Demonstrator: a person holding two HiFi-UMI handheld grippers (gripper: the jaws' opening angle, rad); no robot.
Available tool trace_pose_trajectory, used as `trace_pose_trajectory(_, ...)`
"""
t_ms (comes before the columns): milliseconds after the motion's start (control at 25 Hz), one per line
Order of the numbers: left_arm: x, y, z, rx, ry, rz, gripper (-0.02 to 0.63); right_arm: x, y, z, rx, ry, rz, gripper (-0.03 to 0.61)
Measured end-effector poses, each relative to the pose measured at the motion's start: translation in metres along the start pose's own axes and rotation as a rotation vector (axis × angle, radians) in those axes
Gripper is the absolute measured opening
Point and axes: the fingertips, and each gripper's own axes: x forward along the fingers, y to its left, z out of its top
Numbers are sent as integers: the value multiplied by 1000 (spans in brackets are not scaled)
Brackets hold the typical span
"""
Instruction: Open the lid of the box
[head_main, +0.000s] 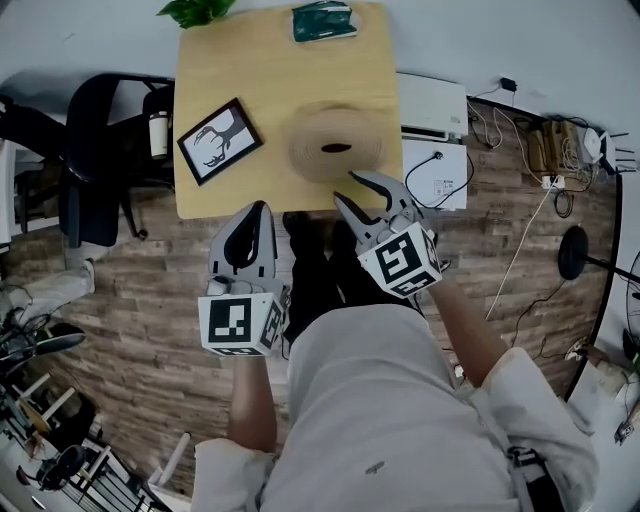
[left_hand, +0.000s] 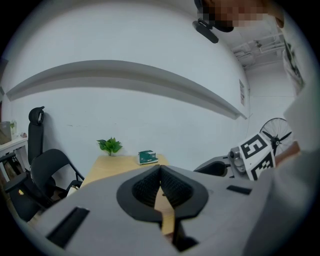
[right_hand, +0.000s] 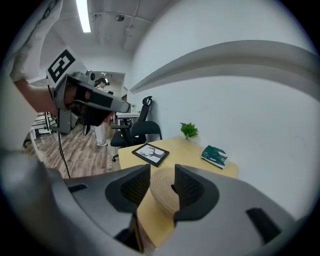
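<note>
A round tan woven box (head_main: 335, 143) with its lid on sits at the near right of the wooden table (head_main: 230, 60); a dark spot marks the lid's centre. My right gripper (head_main: 347, 187) hovers just short of the box's near edge. It stands open and empty. In the right gripper view the box (right_hand: 165, 187) shows in the gap of that gripper (right_hand: 161, 170), further off. My left gripper (head_main: 258, 208) hangs at the table's front edge, left of the box. Its tips meet with nothing between them; the left gripper view shows this gripper (left_hand: 160, 167) level with the tabletop.
A black picture frame (head_main: 218, 140) lies left of the box. A potted plant (head_main: 195, 10) and a green packet (head_main: 323, 21) sit at the table's far edge. An office chair (head_main: 95, 150) stands left of the table, white appliances (head_main: 432, 105) with cables to its right.
</note>
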Motion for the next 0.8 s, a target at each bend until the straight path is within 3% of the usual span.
trace_pose_trajectory(800, 27, 35, -28, 0, 56, -49, 6, 87, 20, -66, -230, 208, -23, 158)
